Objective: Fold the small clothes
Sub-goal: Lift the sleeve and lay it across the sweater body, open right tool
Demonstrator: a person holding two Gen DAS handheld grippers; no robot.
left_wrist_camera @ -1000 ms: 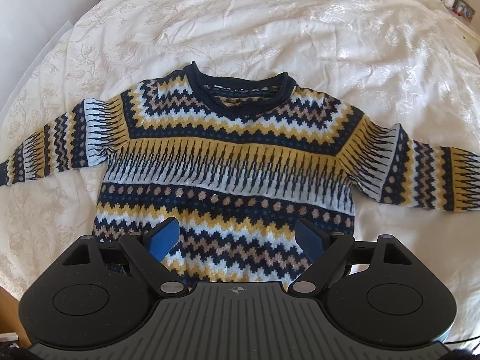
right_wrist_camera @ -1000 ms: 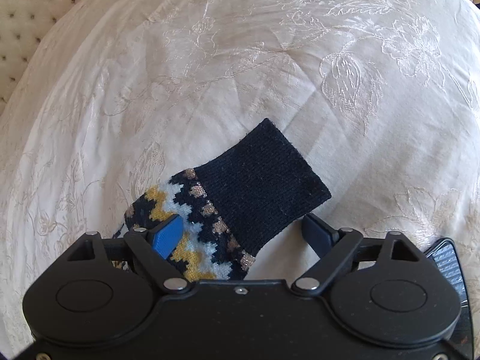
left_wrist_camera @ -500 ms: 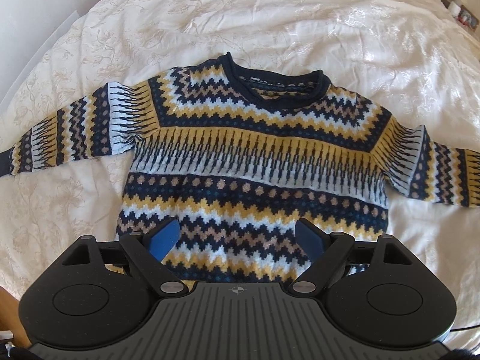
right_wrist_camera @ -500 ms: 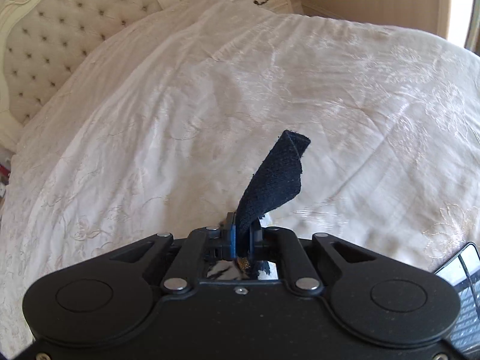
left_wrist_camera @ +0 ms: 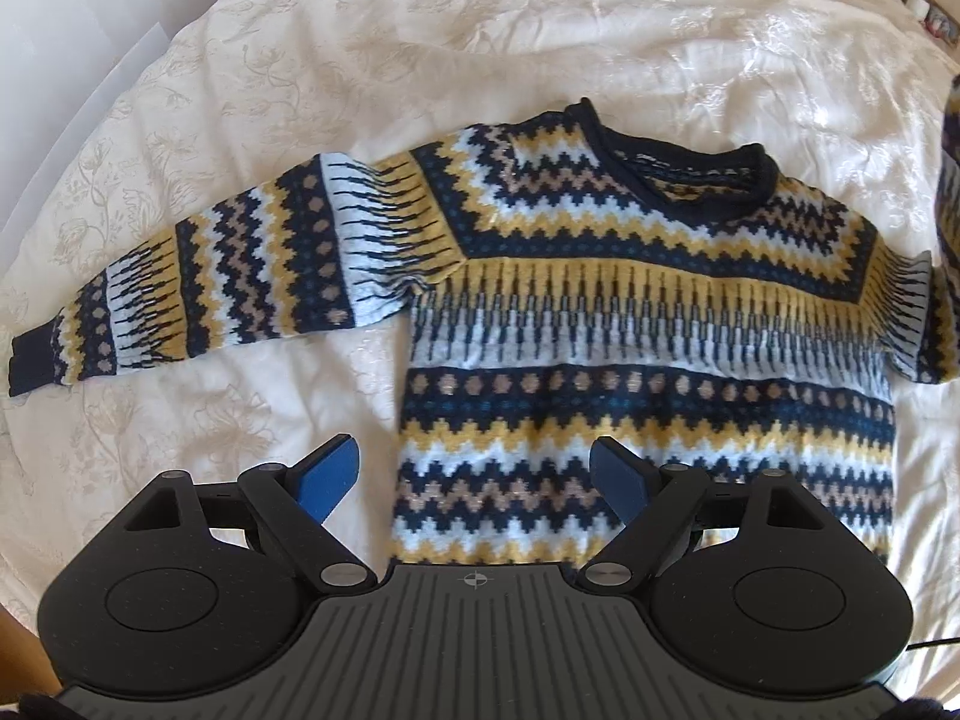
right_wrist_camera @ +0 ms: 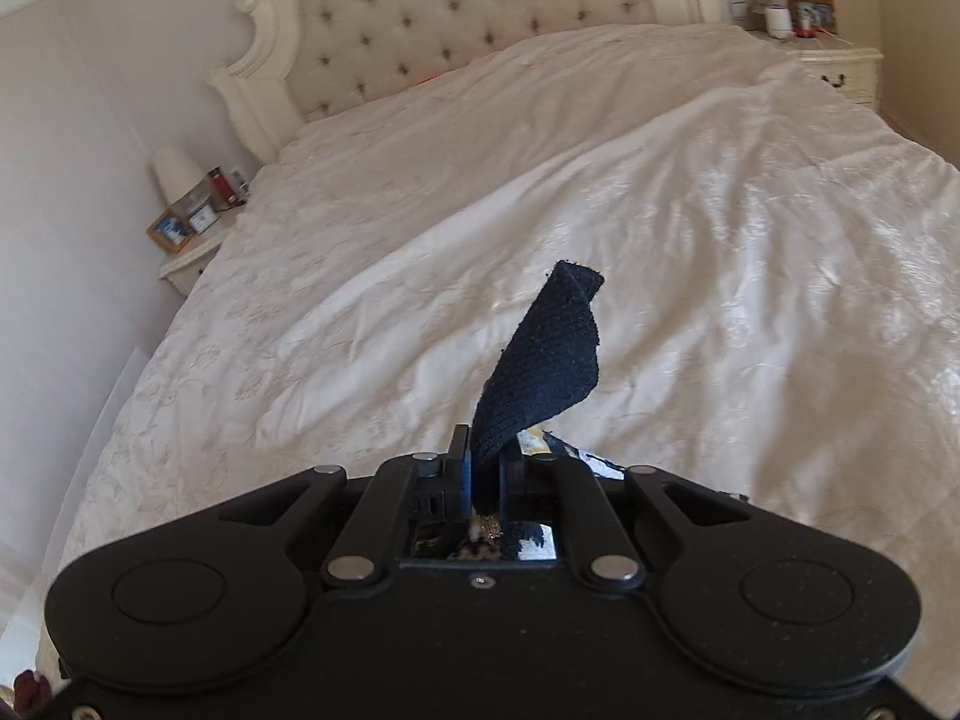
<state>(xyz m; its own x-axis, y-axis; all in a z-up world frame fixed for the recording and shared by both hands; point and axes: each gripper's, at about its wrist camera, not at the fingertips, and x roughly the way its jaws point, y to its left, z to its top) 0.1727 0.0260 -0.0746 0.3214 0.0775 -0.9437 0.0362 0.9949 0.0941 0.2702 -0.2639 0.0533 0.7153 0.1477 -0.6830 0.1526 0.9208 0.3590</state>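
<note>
Currently the patterned sweater (left_wrist_camera: 648, 324) lies flat, front up, on the white bedspread (left_wrist_camera: 420, 42), neck hole away from the left wrist camera. Bands of navy, yellow, pale blue and tan zigzag across it. Its one sleeve (left_wrist_camera: 198, 288) stretches out sideways to the left of the picture, navy cuff at the far end, flat on the cover. The other sleeve rises off the bed at the right edge of that view.

Left gripper (left_wrist_camera: 474, 474) hovers above the sweater's hem, jaws spread wide, blue pads on either side of the lower left corner of the body, nothing between them.

Right gripper (right_wrist_camera: 483, 471) is clamped onto the navy cuff (right_wrist_camera: 552, 354) of the other sleeve; the cuff sticks up past the closed fingers, folded and tilted right, clear of the bedspread. A bit of patterned knit shows just behind the jaws.

Beyond: tufted headboard (right_wrist_camera: 456, 18), nightstand (right_wrist_camera: 186, 258) with a picture frame, a second nightstand (right_wrist_camera: 840, 66) on the far right.
</note>
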